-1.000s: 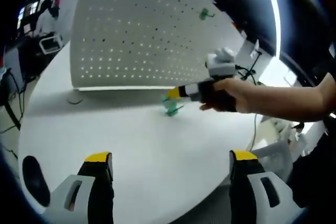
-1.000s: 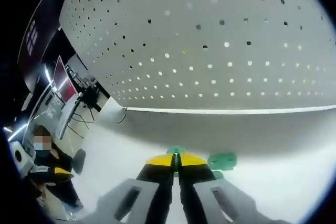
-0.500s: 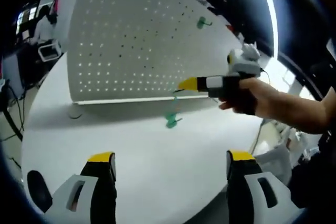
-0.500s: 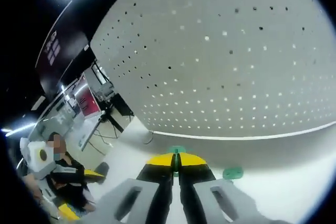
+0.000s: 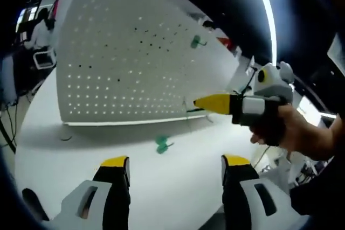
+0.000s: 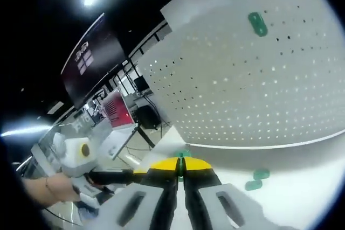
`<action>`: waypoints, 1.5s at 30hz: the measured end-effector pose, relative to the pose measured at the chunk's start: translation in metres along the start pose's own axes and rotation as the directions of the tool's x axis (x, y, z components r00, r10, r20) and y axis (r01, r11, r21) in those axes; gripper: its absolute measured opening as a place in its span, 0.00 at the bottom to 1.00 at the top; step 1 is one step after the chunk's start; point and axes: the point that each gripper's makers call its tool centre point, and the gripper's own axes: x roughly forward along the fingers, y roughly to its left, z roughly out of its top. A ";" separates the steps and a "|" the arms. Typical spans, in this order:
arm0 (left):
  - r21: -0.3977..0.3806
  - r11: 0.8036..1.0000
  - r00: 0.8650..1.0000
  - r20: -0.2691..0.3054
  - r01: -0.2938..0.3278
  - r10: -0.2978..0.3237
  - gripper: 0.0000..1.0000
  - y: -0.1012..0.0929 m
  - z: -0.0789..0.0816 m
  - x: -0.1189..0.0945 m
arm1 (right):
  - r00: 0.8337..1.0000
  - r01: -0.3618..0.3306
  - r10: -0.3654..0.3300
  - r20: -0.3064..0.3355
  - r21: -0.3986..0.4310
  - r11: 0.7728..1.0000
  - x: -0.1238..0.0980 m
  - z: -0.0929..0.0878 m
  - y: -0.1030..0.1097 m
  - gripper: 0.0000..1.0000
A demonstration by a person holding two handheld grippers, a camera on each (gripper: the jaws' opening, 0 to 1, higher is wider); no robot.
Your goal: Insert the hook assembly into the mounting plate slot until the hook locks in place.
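Right tool (image 6: 181,166): jaws together, clamped on small green hook (image 6: 183,154), tip just peeking past jaw ends. Held above white worktop (image 5: 178,176), near lower edge of perforated plate (image 5: 124,63).
Left tool (image 5: 175,168): jaws apart, holding nothing, low over near worktop.
One green hook already mounted (image 5: 197,41) high on plate; spare hook (image 5: 161,145) lies on worktop below.
Step judged: carry hook to plate. Advice: square hook to hole row, push straight until it seats.
Open room ahead; plate's bottom edge is nearest obstacle.
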 end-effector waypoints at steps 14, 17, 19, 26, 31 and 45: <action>-0.041 0.996 0.997 0.007 0.076 -0.076 0.36 -0.021 0.005 0.001 | 0.998 -0.054 0.055 0.013 -0.004 0.999 -0.016 -0.016 0.036 0.00; -0.058 0.994 0.995 0.014 0.097 -0.096 0.29 -0.027 0.007 0.001 | 0.998 -0.058 0.058 0.020 -0.002 0.998 -0.018 -0.016 0.038 0.00; -0.060 0.993 0.994 0.018 0.106 -0.105 0.23 -0.029 0.008 0.001 | 0.998 -0.059 0.059 0.027 -0.003 0.998 -0.020 -0.016 0.041 0.00; -0.057 0.990 0.992 0.018 0.129 -0.129 0.08 -0.037 0.009 -0.001 | 0.997 -0.069 0.069 0.041 0.000 0.998 -0.023 -0.015 0.049 0.00; -0.052 0.990 0.991 0.025 0.130 -0.129 0.05 -0.038 0.010 -0.003 | 0.997 -0.069 0.069 0.046 -0.004 0.998 -0.026 -0.015 0.052 0.00; -0.038 0.991 0.991 0.026 0.130 -0.129 0.01 -0.043 0.012 -0.006 | 0.997 -0.064 0.064 0.052 -0.002 0.998 -0.031 -0.012 0.055 0.00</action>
